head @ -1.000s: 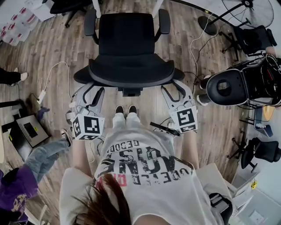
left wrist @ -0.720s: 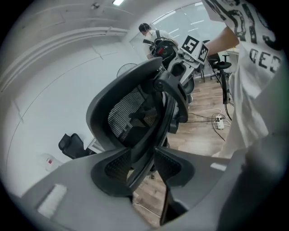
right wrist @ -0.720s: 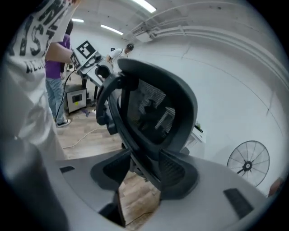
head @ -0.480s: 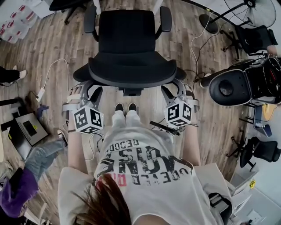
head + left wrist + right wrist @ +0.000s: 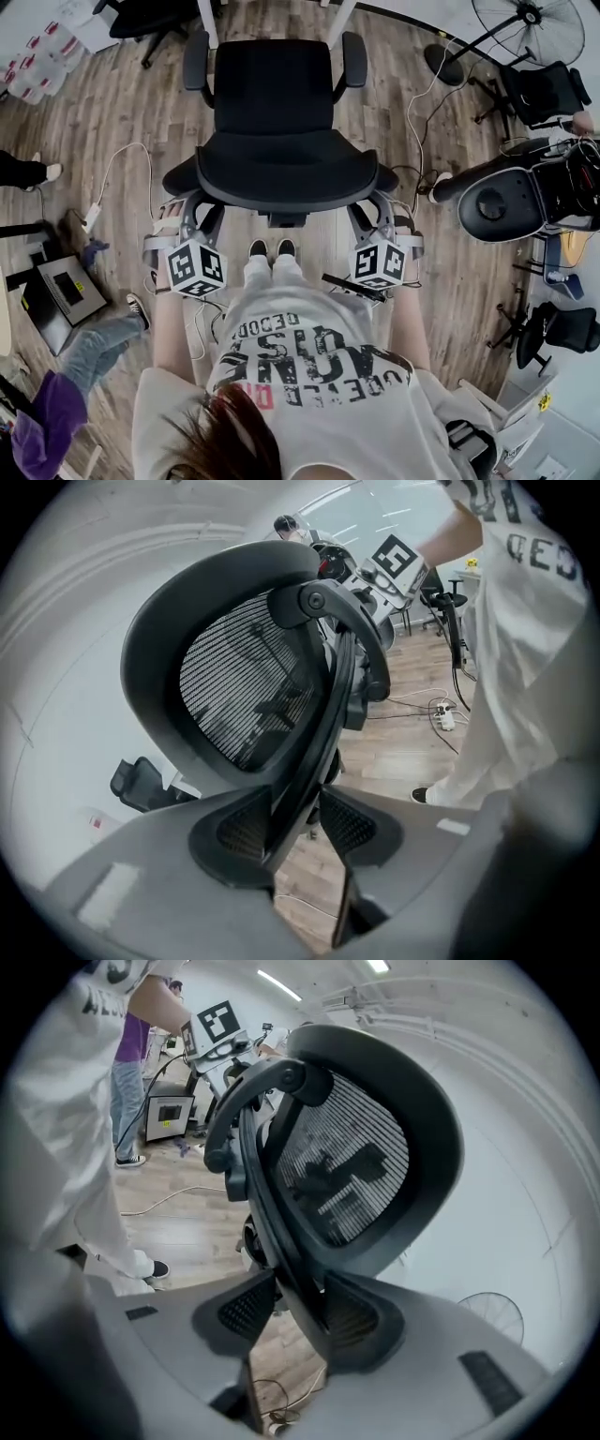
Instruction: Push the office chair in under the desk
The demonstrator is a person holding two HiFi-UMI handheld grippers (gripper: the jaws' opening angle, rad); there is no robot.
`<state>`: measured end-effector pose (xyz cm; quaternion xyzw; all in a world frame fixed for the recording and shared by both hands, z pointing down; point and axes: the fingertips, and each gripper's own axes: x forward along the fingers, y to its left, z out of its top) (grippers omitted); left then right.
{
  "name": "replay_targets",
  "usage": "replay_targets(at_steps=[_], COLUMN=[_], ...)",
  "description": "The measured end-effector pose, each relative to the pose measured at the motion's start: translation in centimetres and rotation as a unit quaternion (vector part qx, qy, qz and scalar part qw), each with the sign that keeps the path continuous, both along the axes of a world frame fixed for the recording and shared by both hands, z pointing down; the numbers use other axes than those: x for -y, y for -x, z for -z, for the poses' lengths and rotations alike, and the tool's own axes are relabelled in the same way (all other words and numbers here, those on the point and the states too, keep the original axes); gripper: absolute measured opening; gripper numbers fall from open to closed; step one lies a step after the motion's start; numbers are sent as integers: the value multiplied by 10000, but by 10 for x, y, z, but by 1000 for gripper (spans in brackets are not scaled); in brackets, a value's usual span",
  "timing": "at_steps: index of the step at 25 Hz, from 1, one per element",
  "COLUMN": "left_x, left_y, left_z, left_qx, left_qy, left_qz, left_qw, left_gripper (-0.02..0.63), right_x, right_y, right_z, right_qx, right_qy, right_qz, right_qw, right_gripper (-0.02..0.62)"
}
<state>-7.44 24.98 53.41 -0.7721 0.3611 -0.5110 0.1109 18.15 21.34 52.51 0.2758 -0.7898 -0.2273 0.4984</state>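
The black office chair (image 5: 277, 98) stands in front of me, its curved mesh backrest (image 5: 286, 173) nearest to me. Two white legs (image 5: 204, 19) rise beyond it at the head view's top. My left gripper (image 5: 197, 214) straddles the backrest's left edge. In the left gripper view the backrest frame (image 5: 309, 733) runs between the pads (image 5: 246, 829), and the left gripper (image 5: 295, 822) looks open. My right gripper (image 5: 372, 214) straddles the right edge. Its jaws are closing round the frame (image 5: 281, 1232), and the right gripper (image 5: 300, 1314) stands open.
A person in purple and jeans (image 5: 66, 394) stands at the left beside a box (image 5: 61, 292) on the floor. White cables (image 5: 122, 164) lie on the wood floor. A black machine (image 5: 511, 202), a fan (image 5: 530, 23) and other chairs (image 5: 548, 89) crowd the right.
Both grippers have moved forward and inward, from below the backrest up to its two side edges, and their jaws stand wider. The chair sits slightly lower in the head view.
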Motion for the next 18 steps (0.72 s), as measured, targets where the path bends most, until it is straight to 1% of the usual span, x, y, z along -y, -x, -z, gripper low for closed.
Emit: replay_targets(at_steps=[2, 5, 9, 18], left_x=[-2, -2, 0, 22], left_y=[2, 4, 3, 2], left_z=[-2, -3, -2, -5], left_qx=[-78, -90, -159, -182], left_qy=[63, 97, 205, 87], left_qz=[-41, -81, -67, -217], left_qw=[9999, 9999, 9996, 9996], left_gripper=[169, 169, 173, 173], right_x=[-1, -2, 0, 21], right_y=[2, 4, 4, 2], right_z=[-1, -1, -2, -3], right_qx=[58, 135, 64, -3], right_qy=[-20, -38, 85, 49], right_qz=[-23, -76, -130, -315], right_qw=[10000, 9999, 9999, 9995], right_gripper=[170, 172, 171, 170])
